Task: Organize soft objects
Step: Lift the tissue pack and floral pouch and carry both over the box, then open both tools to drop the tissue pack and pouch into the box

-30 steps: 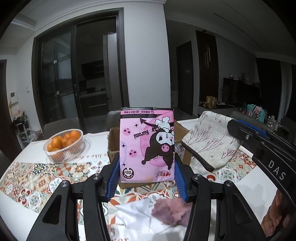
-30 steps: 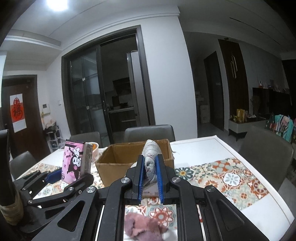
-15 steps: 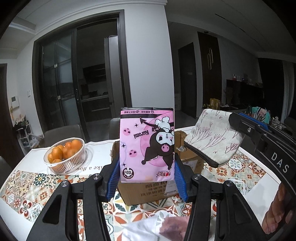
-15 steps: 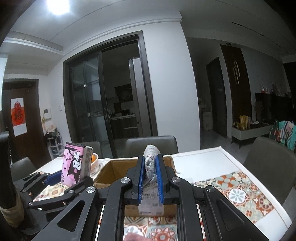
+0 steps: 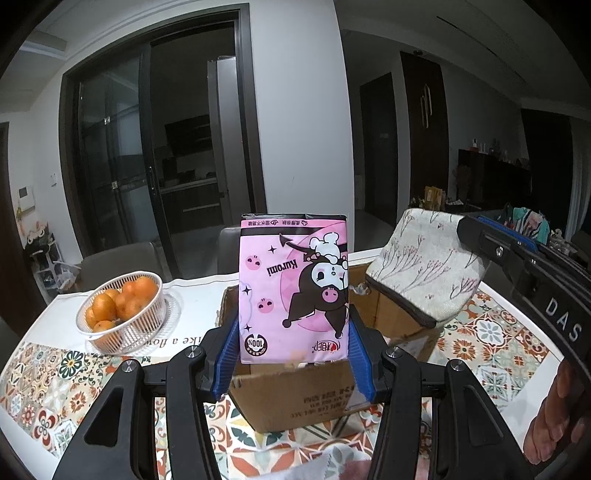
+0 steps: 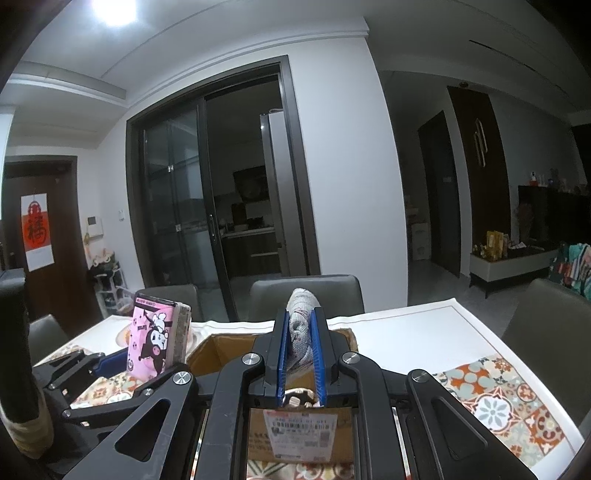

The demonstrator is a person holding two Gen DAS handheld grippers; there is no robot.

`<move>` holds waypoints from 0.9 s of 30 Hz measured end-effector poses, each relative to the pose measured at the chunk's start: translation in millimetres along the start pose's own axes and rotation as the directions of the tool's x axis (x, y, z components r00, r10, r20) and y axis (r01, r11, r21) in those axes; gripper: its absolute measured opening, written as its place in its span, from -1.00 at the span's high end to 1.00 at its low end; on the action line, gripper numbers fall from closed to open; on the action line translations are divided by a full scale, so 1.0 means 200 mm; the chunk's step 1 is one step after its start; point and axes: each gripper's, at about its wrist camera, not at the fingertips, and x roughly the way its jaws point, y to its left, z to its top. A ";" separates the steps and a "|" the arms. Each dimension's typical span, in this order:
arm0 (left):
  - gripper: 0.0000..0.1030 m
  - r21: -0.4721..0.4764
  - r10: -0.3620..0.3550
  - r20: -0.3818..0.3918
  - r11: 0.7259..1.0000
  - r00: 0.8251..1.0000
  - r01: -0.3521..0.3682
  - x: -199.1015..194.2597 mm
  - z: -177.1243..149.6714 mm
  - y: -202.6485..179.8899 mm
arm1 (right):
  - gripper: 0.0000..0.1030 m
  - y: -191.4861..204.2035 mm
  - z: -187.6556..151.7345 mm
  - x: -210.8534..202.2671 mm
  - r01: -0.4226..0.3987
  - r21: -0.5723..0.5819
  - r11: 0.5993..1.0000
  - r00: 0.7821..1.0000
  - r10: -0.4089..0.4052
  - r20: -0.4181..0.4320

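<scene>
Indoor, night. Main source: ceiling light (image 6: 114, 8) in the right wrist view, blown out, with a soft halo on the ceiling. White walls evenly lit; glass sliding doors (image 5: 155, 173) and side rooms dark. Strong fisheye bending, black vignette at corners. Centre sharp; slight softness on the cardboard box (image 5: 295, 391) near edge. Shadows faint.
</scene>
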 end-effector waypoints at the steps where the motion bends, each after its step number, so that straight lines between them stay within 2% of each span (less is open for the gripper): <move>1: -0.01 0.002 0.000 -0.003 1.000 1.000 0.000 0.02 0.00 0.00 | 0.74 0.00 -0.01 0.01 0.000 -0.001 1.000 1.000 0.000 -0.005; 8: -0.01 -0.006 -0.026 -0.026 1.000 0.999 0.026 0.16 0.01 0.01 | 0.74 -0.01 -0.04 0.14 -0.002 -0.001 1.000 0.998 0.002 -0.057; 13: -0.01 -0.024 -0.057 -0.090 0.998 0.994 0.056 0.29 0.00 0.02 | 0.74 0.00 -0.04 0.26 -0.001 0.007 1.000 0.995 0.002 -0.102; 24: -0.02 -0.006 -0.062 -0.222 0.998 0.973 0.062 0.49 -0.06 0.00 | 0.74 0.00 -0.14 0.45 0.004 -0.042 0.999 0.976 -0.013 -0.215; 27: -0.04 -0.009 -0.055 -0.227 0.999 0.972 0.054 0.50 -0.07 0.00 | 0.68 -0.03 -0.15 0.48 0.017 -0.021 1.000 0.971 -0.021 -0.238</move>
